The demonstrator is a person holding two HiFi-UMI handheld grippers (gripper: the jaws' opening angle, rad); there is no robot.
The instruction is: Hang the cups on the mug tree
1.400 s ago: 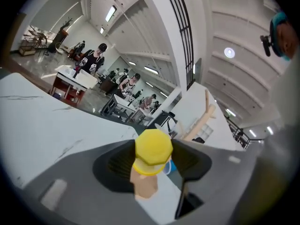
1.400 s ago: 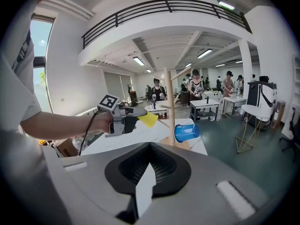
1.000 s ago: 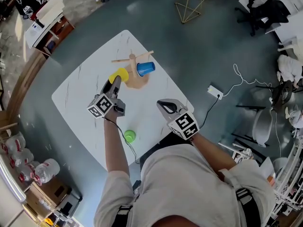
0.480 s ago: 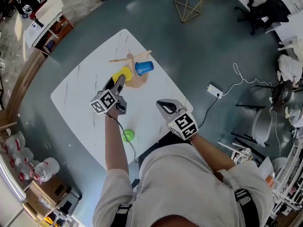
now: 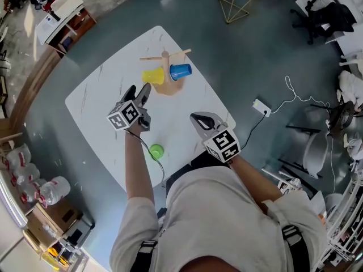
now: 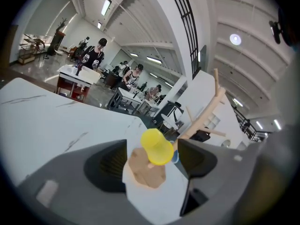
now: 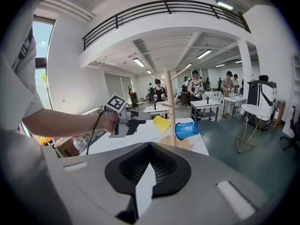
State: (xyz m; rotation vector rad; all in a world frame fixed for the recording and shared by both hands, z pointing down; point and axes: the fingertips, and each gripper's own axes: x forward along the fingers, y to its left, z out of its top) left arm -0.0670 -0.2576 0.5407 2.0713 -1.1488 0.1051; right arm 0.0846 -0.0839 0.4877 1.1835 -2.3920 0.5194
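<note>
Now my left gripper point(image 5: 139, 89) has just spread its jaws, empty. The yellow cup point(image 5: 153, 76) hangs on the mug tree point(image 5: 165, 55) at one o'clock. My right gripper point(image 5: 198, 118) is pressed together.

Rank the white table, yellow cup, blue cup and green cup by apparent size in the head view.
1. white table
2. yellow cup and blue cup: about alike, not ranked
3. green cup
</note>
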